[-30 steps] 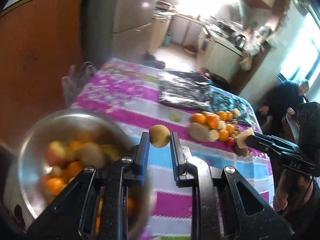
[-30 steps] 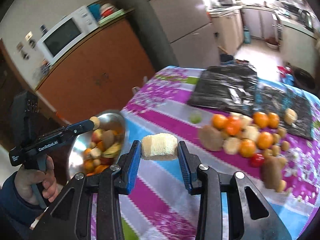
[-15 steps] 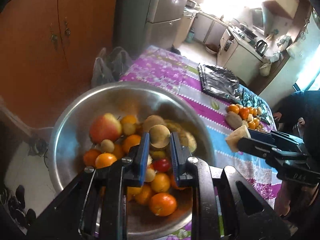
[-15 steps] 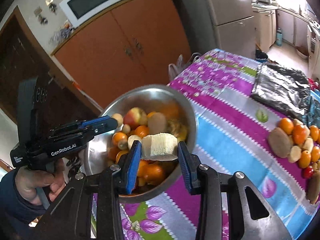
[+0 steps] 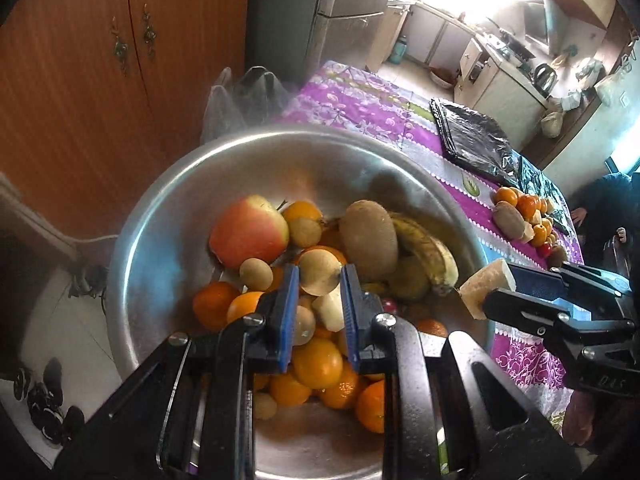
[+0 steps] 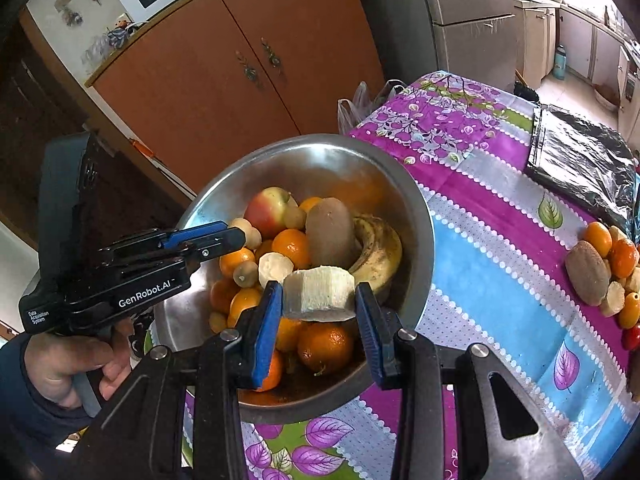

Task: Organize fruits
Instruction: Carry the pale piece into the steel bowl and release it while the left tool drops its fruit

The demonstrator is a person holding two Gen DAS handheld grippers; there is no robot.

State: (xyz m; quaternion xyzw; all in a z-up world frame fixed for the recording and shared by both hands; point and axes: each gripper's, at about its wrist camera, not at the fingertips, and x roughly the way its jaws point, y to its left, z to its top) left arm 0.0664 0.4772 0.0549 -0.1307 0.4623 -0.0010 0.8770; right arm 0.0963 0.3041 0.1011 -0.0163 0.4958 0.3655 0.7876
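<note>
Both grippers hang over the steel bowl (image 6: 416,216) at the near left corner of the table (image 6: 492,248), each loaded, so the step in hand looks like dropping fruit into the bowl. The right gripper (image 6: 318,312) has its jaws clenched on a peeled banana chunk (image 6: 320,294), pale, ridged and cut flat at the end, held just above the oranges. The left gripper (image 5: 319,304) grips a small round tan fruit (image 5: 320,272), smooth-skinned, poised above the heap in the middle of the bowl.

The next move calls for easing each pair of jaws apart low over the pile, so neither piece bounces out or bruises the soft banana chunk.

The bowl already holds an apple (image 5: 248,236), a kiwi (image 5: 372,240), a spotted banana (image 5: 428,252) and many oranges. Farther along the table's right edge, a loose pile of fruit (image 6: 608,272) waits; beyond it lies a black foil sheet (image 6: 584,160).
</note>
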